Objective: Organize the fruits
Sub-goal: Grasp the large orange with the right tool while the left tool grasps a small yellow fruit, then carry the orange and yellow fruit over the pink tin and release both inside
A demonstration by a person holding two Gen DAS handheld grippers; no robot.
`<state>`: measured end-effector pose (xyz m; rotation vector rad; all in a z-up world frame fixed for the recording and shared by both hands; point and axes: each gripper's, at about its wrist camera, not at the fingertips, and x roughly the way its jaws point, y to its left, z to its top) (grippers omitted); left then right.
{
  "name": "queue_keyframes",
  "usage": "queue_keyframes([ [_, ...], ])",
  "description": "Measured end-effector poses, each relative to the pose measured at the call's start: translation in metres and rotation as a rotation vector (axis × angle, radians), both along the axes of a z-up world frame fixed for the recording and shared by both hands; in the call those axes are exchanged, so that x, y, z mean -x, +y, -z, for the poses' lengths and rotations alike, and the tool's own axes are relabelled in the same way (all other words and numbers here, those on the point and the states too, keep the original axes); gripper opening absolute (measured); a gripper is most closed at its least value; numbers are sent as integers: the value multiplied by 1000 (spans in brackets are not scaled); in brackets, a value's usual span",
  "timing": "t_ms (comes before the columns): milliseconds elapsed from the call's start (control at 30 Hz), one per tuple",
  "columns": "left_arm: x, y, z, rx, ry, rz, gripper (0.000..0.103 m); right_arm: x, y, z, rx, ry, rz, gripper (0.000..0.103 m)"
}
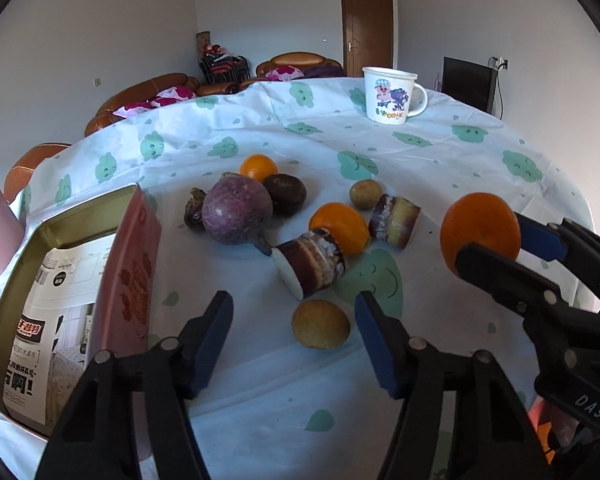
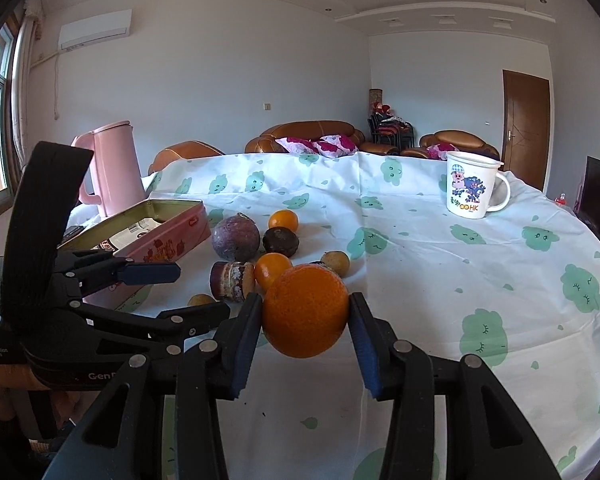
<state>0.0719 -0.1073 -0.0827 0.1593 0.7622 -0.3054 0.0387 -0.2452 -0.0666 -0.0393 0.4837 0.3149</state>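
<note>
Right gripper (image 2: 305, 316) clamped on orange (image 2: 305, 310); left gripper (image 1: 294, 320) unclenched around yellow fruit (image 1: 320, 324).

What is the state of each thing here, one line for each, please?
Right gripper: shut on the big orange, held above the table.
Left gripper: open, holding nothing.
Pink tin: open, a printed sheet inside.
Mug: upright.
Pink kettle: upright, lid shut.
</note>
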Motion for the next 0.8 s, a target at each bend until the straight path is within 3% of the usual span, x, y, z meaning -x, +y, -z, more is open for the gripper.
queue_keyframes([
  [167, -6, 2, 6, 45, 69, 32, 49, 3, 2, 1, -2, -10, -8, 46],
  [333, -4, 4, 6, 63, 64, 22, 44, 5, 3, 0, -2, -20, -9, 46],
  [400, -2, 4, 4, 68, 52, 34, 31, 6, 3, -1, -3, -28, -8, 46],
  [800, 17, 17, -8, 57, -84, 4, 32, 9, 17, -9, 4, -61, -43, 46],
])
